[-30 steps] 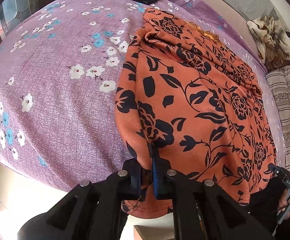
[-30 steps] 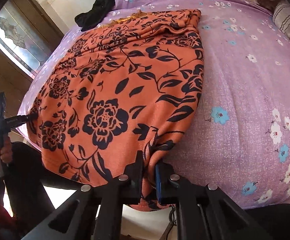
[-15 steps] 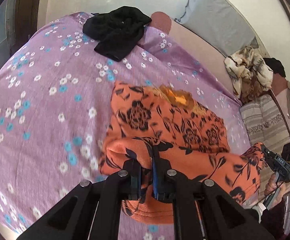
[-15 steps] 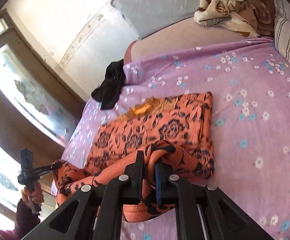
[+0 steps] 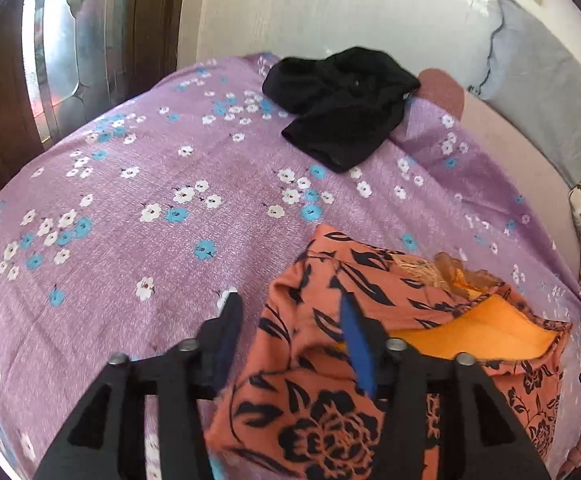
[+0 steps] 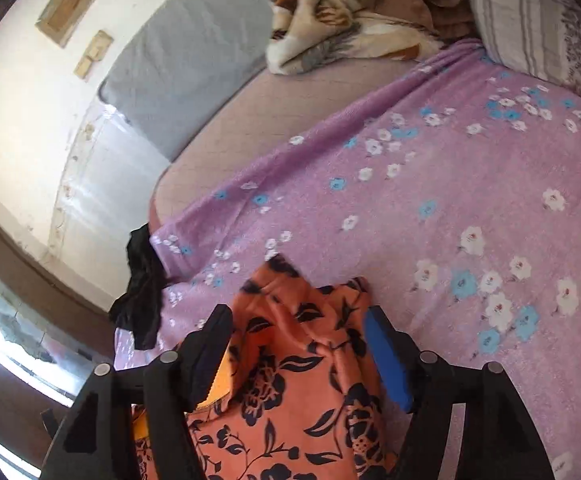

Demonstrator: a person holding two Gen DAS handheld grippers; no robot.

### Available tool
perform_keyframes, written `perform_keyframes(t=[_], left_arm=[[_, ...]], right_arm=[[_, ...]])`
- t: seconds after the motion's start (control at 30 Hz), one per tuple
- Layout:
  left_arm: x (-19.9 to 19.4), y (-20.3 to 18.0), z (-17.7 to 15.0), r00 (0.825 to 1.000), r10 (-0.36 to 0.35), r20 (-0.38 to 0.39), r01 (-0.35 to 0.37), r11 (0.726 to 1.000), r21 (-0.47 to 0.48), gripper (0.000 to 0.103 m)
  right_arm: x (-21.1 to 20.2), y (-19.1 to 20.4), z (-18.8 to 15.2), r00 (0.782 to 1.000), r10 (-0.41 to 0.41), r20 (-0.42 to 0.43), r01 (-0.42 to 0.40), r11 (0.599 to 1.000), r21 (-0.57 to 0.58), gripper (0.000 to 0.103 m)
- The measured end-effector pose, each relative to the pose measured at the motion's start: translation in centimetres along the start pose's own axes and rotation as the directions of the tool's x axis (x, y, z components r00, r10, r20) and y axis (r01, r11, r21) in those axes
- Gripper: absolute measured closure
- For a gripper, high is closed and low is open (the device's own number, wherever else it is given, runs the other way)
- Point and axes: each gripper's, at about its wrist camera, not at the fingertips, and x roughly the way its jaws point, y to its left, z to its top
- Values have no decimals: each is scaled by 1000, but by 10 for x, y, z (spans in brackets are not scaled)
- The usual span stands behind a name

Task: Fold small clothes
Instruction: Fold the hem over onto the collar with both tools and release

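Observation:
An orange garment with black flowers (image 5: 314, 412) lies folded over on the purple flowered bedspread (image 5: 138, 184); its plain orange inner side (image 5: 486, 332) shows at the right. My left gripper (image 5: 286, 312) is open, its jaws wide apart over the garment's near left corner, holding nothing. In the right wrist view the same garment (image 6: 290, 380) lies between the spread jaws of my right gripper (image 6: 298, 324), which is open and not pinching it.
A black garment (image 5: 342, 104) lies at the far end of the bed, also in the right wrist view (image 6: 142, 296). A grey cushion (image 6: 186, 60), a crumpled beige blanket (image 6: 346, 12) and a striped pillow (image 6: 530, 20) sit by the wall. A window is on the left.
Both grippers carried the garment's near edge up and over toward the far edge, then opened and let go. The fabric now lies doubled on the bed.

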Motion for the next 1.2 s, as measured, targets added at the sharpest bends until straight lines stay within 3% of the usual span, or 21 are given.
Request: perform_keyframes(t=[0.07,0.2,0.3,0.37,0.47,0.53,0.6,0.67,0.73,0.83,0.9,1.0,1.1,1.2], left_arm=[[-16,-15,-18,999,-3,36,3,1000,16,38],[8,-31,-34,998,24,-59,-19,996,90,38],[25,-10,-31,993,50,-111,-51,999,-11,38],[26,6,-22,994,68,-88,-76,994,-82,38],[20,25,1,991,137,-10,-137,979,-149,38],[18,35,11,983,183,11,-179,967,-180,38],[18,46,15,984,178,-9,-175,958,-228,38],[18,52,17,990,135,-29,-138,955,-264,38],[22,52,19,991,125,-44,-132,958,-256,38],[29,51,20,992,102,-77,-118,964,-237,38],[35,47,20,993,50,-110,-74,972,-224,38],[44,35,16,989,0,-145,-26,984,-178,38],[57,19,6,973,-62,-223,30,989,-145,38],[68,2,-4,958,-17,-285,-2,998,-69,38]], right_arm=[[8,25,-13,998,8,-63,-14,995,-99,32],[35,79,-66,968,-17,-249,-66,944,-324,45],[55,110,-107,947,-58,-317,-96,887,-451,46],[70,129,-131,937,-81,-341,-119,841,-527,46],[106,152,-162,898,-103,-429,-175,808,-562,46],[133,170,-174,904,-146,-401,-149,772,-617,46],[161,192,-174,918,-169,-359,-125,736,-665,46],[191,210,-159,925,-179,-334,-95,744,-662,46],[218,222,-131,947,-186,-262,-26,766,-642,46],[226,223,-81,975,-140,-173,39,875,-483,46],[215,220,-65,981,-100,-165,23,908,-417,46],[189,214,-67,981,-128,-143,43,873,-485,46],[154,182,-69,970,-197,-143,94,845,-526,46],[118,136,-56,960,-260,-100,179,851,-493,46]])
